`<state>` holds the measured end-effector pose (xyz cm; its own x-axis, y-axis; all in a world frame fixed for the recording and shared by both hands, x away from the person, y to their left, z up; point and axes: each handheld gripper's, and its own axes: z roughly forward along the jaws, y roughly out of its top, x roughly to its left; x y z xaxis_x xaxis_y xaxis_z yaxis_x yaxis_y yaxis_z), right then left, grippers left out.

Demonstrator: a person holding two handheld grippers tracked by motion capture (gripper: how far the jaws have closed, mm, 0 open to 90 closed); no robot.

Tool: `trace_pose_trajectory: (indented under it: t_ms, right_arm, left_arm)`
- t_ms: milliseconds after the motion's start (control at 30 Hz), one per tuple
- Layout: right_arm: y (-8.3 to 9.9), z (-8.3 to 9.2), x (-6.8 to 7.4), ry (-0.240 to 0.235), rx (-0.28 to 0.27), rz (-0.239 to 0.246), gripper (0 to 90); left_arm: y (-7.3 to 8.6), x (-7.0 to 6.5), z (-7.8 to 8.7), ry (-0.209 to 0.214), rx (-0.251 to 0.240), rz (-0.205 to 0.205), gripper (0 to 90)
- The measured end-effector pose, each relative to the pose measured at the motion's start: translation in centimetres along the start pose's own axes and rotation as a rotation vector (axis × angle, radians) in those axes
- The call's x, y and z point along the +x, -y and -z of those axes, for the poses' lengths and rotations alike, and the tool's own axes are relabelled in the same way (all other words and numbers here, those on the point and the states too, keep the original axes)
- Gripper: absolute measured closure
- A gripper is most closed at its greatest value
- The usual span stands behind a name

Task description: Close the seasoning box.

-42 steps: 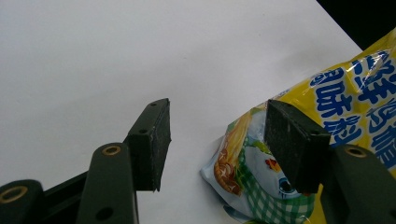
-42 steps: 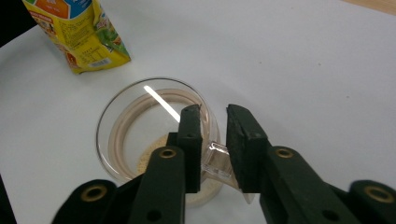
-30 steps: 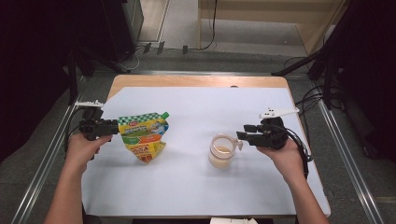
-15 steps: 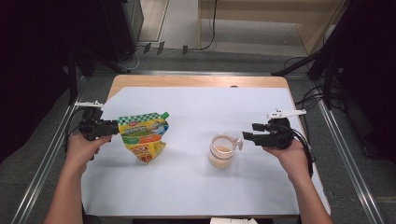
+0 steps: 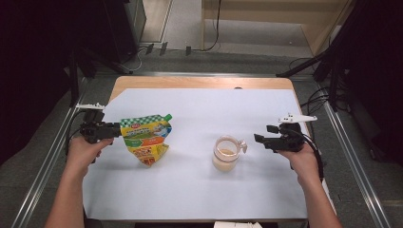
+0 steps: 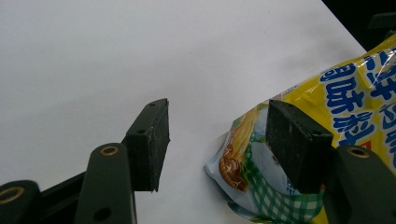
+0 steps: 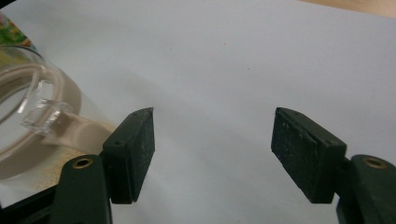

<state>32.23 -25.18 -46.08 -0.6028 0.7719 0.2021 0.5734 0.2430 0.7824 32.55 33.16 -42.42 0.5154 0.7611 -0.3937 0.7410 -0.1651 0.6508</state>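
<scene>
A yellow and green spout pouch (image 5: 145,137) lies flat on the white sheet at the left. My left gripper (image 5: 113,129) is at the pouch's left edge. In the left gripper view it (image 6: 217,121) stands open, the pouch's corner (image 6: 243,163) lying by the right-hand jaw without being pressed. A clear glass mug (image 5: 226,153) with pale liquid stands right of centre, its handle (image 7: 46,116) turned to the right. My right gripper (image 5: 259,138) hovers just right of that handle. Its jaws (image 7: 214,126) have just been opening, with only bare sheet between them.
The white sheet (image 5: 199,190) covers a wooden table (image 5: 190,82) whose far edge shows. Metal rails (image 5: 354,156) run along both sides. Cables lie on the floor behind. A small white object (image 5: 236,224) sits at the table's front edge.
My right gripper has drawn back to the right from the mug's handle and dropped slightly, and its jaws stand wider apart. The left gripper, the pouch and the mug have stayed put.
</scene>
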Motion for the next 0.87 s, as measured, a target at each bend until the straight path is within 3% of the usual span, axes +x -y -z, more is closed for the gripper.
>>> trace_pose_trajectory:
  t_ms: [167, 233, 867]
  right_arm:
    - [0.5, -0.3, -0.6, 0.032, 0.004, -0.003, 28.0]
    - [0.7, -0.5, -0.8, 0.001, 0.013, 0.003, 22.2]
    - [1.1, -1.2, -1.0, 0.011, 0.059, 0.0, 22.8]
  left_arm:
    - [0.1, 0.1, -0.1, -0.001, 0.003, 0.007, 40.5]
    - [0.1, 0.2, -0.1, -0.002, 0.003, 0.008, 40.1]
    - [0.4, 0.6, -0.2, -0.009, 0.009, 0.013, 36.5]
